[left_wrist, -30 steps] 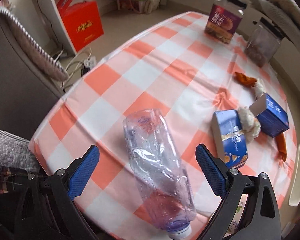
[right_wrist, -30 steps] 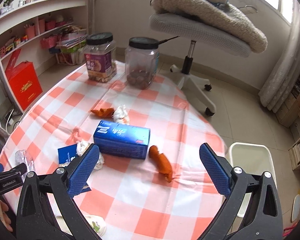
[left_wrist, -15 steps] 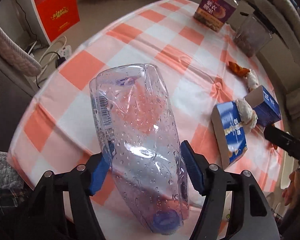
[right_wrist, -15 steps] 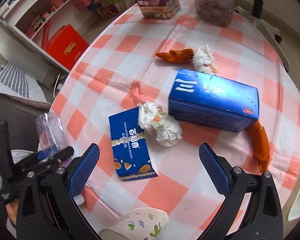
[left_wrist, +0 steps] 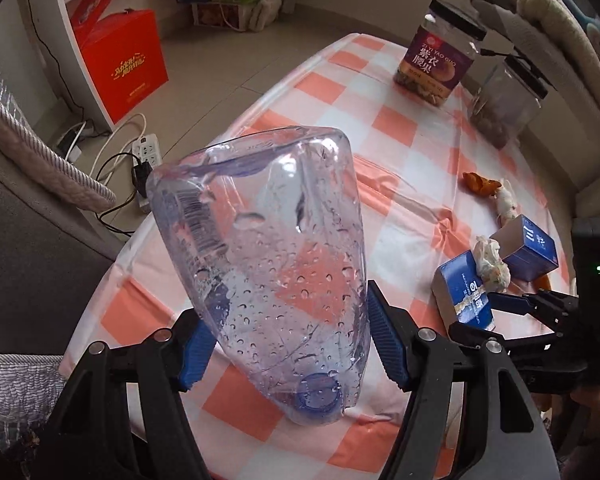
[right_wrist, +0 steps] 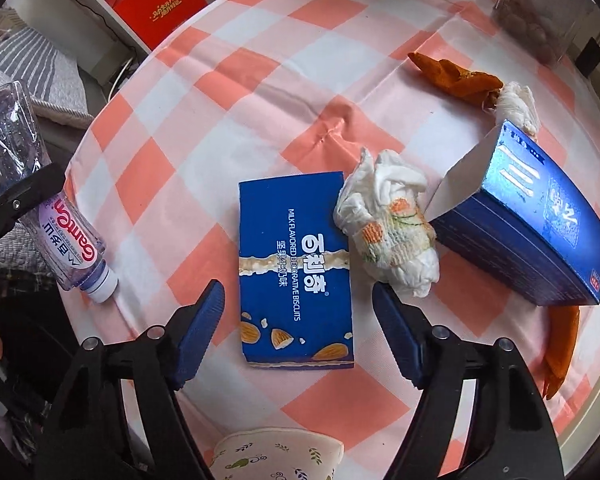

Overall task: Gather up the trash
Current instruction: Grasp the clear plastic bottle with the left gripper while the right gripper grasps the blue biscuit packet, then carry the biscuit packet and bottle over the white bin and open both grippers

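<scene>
From the left wrist view, we see our left gripper (left_wrist: 288, 334) tilted steeply down over the near edge of the checked tablecloth (left_wrist: 384, 128), its blue pads clamped on both flanks of a clear plastic bottle (left_wrist: 268, 248). The bottle is lifted clear of the cloth, its cap end toward the camera and its base pointing away; a barcode strip runs along its left side. Far beyond the bottle stands a jar (left_wrist: 440, 64) whose purple label reads "ZI YI YAO GUO". To the right of the bottle lie a flat blue biscuit box (left_wrist: 464, 292), a crumpled tissue (left_wrist: 492, 264) and a taller blue box (left_wrist: 532, 248).

From the right wrist view, our right gripper (right_wrist: 298, 332) points almost straight down at the biscuit box (right_wrist: 296, 264). Its jaws are closing, with the box's near end lying between the blue pads but not touching either. The box reads "MILK FLAVORED DECORATIVE BISCUITS". The tissue (right_wrist: 392, 228) touches the box's right upper corner. Left of the box, the bottle (right_wrist: 40, 200), held by the other gripper, shows a pink label starting "Gan".
</scene>
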Demonstrator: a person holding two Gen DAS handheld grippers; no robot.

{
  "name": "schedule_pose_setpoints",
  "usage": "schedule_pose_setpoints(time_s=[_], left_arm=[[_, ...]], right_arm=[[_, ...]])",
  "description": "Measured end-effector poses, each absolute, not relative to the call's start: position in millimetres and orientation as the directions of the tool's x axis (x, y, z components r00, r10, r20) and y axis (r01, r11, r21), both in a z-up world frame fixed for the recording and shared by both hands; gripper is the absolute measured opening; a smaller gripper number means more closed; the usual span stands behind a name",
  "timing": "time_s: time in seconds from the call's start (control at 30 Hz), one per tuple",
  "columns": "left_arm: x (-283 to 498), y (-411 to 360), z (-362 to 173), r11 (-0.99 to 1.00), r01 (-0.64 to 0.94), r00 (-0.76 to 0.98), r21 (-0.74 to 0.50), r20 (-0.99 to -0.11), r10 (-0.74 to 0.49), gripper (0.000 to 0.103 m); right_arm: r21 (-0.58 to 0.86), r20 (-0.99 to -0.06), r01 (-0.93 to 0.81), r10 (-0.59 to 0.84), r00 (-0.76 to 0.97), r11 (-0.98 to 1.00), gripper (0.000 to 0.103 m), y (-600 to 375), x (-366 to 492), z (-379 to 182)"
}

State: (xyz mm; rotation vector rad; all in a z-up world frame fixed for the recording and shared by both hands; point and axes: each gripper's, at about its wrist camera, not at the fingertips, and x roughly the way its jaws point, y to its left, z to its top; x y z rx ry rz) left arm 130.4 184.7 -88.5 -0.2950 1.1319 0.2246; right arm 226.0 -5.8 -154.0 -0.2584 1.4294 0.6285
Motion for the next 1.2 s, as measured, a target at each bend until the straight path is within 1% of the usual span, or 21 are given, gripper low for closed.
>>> schedule_pose_setpoints(time_s=[0.07, 0.13, 0.17, 0.2, 0.23, 0.3, 0.4, 0.53, 0.67, 0.83, 1.0, 1.2], left_arm=[[131.7, 183.6, -90.5, 0.939, -0.323, 0.409, -0.121, -0.912, 0.024, 0.067], [132.8, 182.6, -91.9, 0.938, -0.325, 0.409, -0.124, -0.912, 0.022, 0.067], [133.1, 182.1, -92.1, 0.938, -0.323, 0.411, -0.126, -0.911, 0.019, 0.067], [133.7, 180.6, -92.3, 0.939, -0.320, 0.413, -0.128, -0.910, 0.017, 0.067], [133.9, 178.8, -91.8, 0.941, -0.313, 0.418, -0.129, -0.909, 0.014, 0.066], [133.5, 174.5, -89.1, 0.946, -0.299, 0.429, -0.128, -0.903, 0.013, 0.066], [133.4, 169.6, -82.7, 0.949, -0.284, 0.452, -0.133, -0.892, 0.011, 0.066], [135.2, 165.2, -69.4, 0.949, -0.270, 0.498, -0.164, -0.867, -0.008, 0.065], [137.7, 157.9, -56.7, 0.951, -0.258, 0.545, -0.168, -0.839, -0.001, 0.063], [140.1, 148.0, -39.9, 0.949, -0.238, 0.615, -0.204, -0.789, -0.015, 0.063], [144.1, 134.7, -27.9, 0.944, -0.222, 0.664, -0.246, -0.747, -0.038, 0.063], [148.0, 106.3, -17.7, 0.952, -0.171, 0.708, -0.253, -0.704, -0.060, 0.063]], right_arm=[[0.216, -0.968, -0.551, 0.249, -0.014, 0.806, 0.075, -5.6, 227.1, -157.1], [0.215, -0.970, -0.568, 0.241, -0.031, 0.794, 0.082, -0.6, 224.5, -158.6], [0.202, -0.974, -0.576, 0.226, -0.030, 0.792, 0.082, 2.0, 223.1, -159.1], [0.175, -0.979, -0.582, 0.206, -0.014, 0.794, 0.076, 4.7, 221.7, -158.4], [0.141, -0.983, -0.588, 0.184, 0.013, 0.797, 0.064, 9.5, 220.2, -158.0], [0.079, -0.987, -0.596, 0.147, 0.066, 0.799, 0.051, 15.2, 218.0, -156.4], [0.128, -0.976, -0.570, 0.205, 0.072, 0.811, 0.051, 10.9, 220.6, -149.0], [0.151, -0.955, -0.562, 0.267, 0.130, 0.813, 0.051, 3.0, 222.1, -126.7], [0.149, -0.919, -0.562, 0.324, 0.225, 0.814, 0.051, -5.7, 217.3, -95.8], [0.162, -0.844, -0.535, 0.397, 0.360, 0.829, 0.051, -33.1, 213.4, -57.6], [0.164, -0.752, -0.501, 0.436, 0.494, 0.850, 0.051, -59.6, 204.6, -25.6], [0.164, -0.671, -0.430, 0.420, 0.611, 0.888, 0.051, -93.2, 202.5, -7.8]])
